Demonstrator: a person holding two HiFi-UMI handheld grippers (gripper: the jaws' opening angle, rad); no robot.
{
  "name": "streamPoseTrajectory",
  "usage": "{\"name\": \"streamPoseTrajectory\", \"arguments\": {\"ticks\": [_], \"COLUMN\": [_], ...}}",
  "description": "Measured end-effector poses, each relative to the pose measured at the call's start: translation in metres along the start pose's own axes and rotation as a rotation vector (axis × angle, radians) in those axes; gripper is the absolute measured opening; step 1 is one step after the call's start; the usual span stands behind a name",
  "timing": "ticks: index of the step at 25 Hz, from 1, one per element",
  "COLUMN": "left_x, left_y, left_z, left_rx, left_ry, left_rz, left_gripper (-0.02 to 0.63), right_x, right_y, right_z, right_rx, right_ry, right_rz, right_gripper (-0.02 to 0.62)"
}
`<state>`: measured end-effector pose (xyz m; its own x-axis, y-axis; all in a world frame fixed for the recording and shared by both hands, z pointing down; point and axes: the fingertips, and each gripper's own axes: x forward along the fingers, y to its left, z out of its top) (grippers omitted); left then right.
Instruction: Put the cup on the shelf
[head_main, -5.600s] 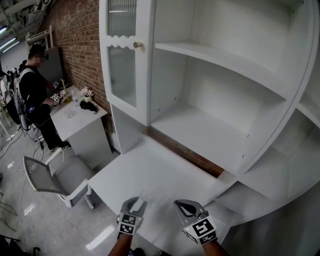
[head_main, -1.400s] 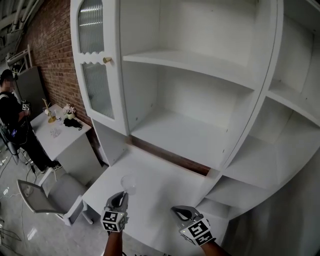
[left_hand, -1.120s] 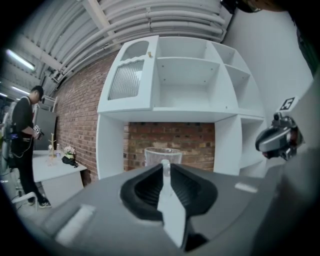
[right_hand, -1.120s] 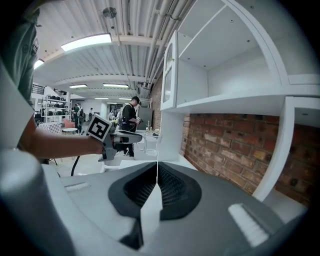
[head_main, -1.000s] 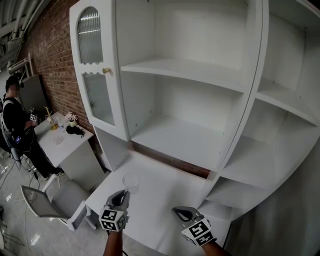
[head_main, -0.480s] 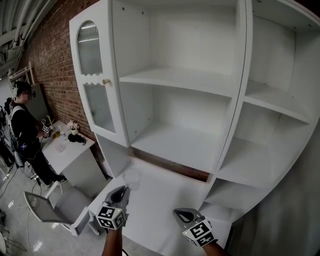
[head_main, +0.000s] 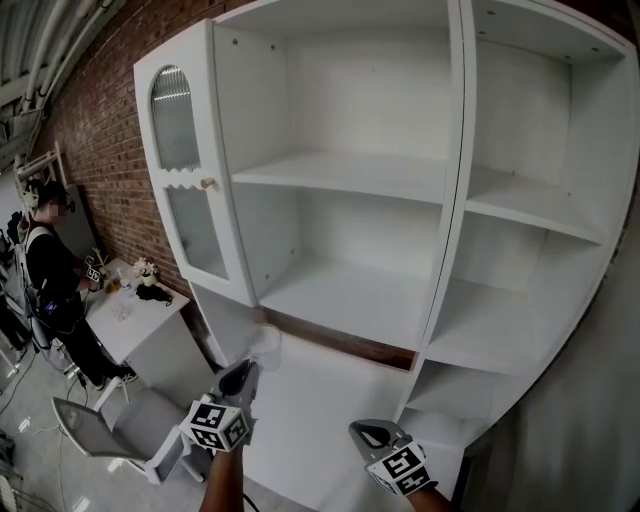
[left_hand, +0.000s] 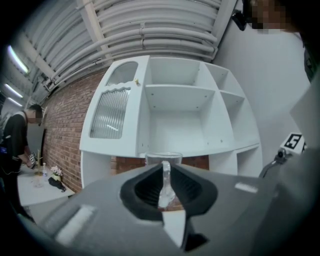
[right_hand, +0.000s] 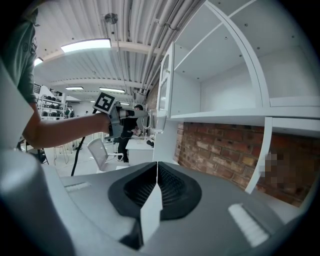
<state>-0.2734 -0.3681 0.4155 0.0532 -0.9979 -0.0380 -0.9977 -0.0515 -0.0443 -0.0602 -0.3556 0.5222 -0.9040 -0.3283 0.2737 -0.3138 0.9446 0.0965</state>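
Left claw (left_hand: 165, 176): pinched narrow on a thin bit of the cup (left_hand: 163, 159) wall, pointing pretty much level. The pads are black and ribbed.
Cup: upright and in the air, clear of the bench (head_main: 320, 395). It's hanging just off the front left corner of the lower shelf (head_main: 345, 298), and as far as I can tell it's not over the board yet.
What changed: a few seconds back the cup was down low over the bench's front edge. The left claw has carried it up since, and now it's about level with that lower shelf. The grip looks the same the whole way.
What that means: the lift looks mostly done imo. What's left is pushing it forward over the board and setting it down.
Right claw (head_main: 372, 437): closed tight on nothing, parked low by the bench's front right corner, and it hasn't really budged.
Cup material: thin clear glass or plastic, a round straight-sided tumbler that nearly vanishes against all the white. It's probably slippery and only held by one wall, so I'd guess it could swing.
Cabinet (head_main: 455, 150): smooth white painted boards, arched top, curved shelf fronts. The door (head_main: 182, 200) has ribbed glass, scalloped trim and a small brass knob (head_main: 208, 184).
Behind it: rough red brick wall (head_main: 100, 120), with a strip of it showing between the bench and the lower shelf.
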Motion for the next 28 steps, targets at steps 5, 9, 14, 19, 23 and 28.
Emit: {"name": "streamPoseTrajectory", "arguments": {"ticks": [5,9,14,19,23,28], "left_x": [0.009,0.019,0.034,0.048,0.058,0.07], "left_y": [-0.004,-0.008,-0.014,-0.018,-0.02,-0.02], "left_z": [0.022,0.04,0.063,0.078,0.086,0.092], "left_rx": [0.004,-0.002,-0.005,-0.013,-0.027,-0.04], "left_ry": [-0.031,-0.06,-0.096,-0.117,-0.128,-0.136], "left_rz": [-0.014,-0.027,-0.051,-0.063,-0.071,-0.076], "left_gripper": [0.041,0.041,0.041,0.041,0.041,0.041], "right_x": [-0.008,-0.016,-0.026,-0.034,-0.039,-0.041], "right_y": [-0.003,-0.009,-0.018,-0.027,-0.033,-0.039], "right_z": [0.004,0.009,0.007,0.006,0.004,0.002], "right_rx": [0.0,0.0,0.009,0.017,0.022,0.03], "right_ry": [-0.012,-0.022,-0.023,-0.027,-0.029,-0.022], "right_rz": [-0.019,-0.04,-0.069,-0.091,-0.105,-0.113], "right_gripper": [0.011,0.011,0.009,0.011,0.011,0.011]}}
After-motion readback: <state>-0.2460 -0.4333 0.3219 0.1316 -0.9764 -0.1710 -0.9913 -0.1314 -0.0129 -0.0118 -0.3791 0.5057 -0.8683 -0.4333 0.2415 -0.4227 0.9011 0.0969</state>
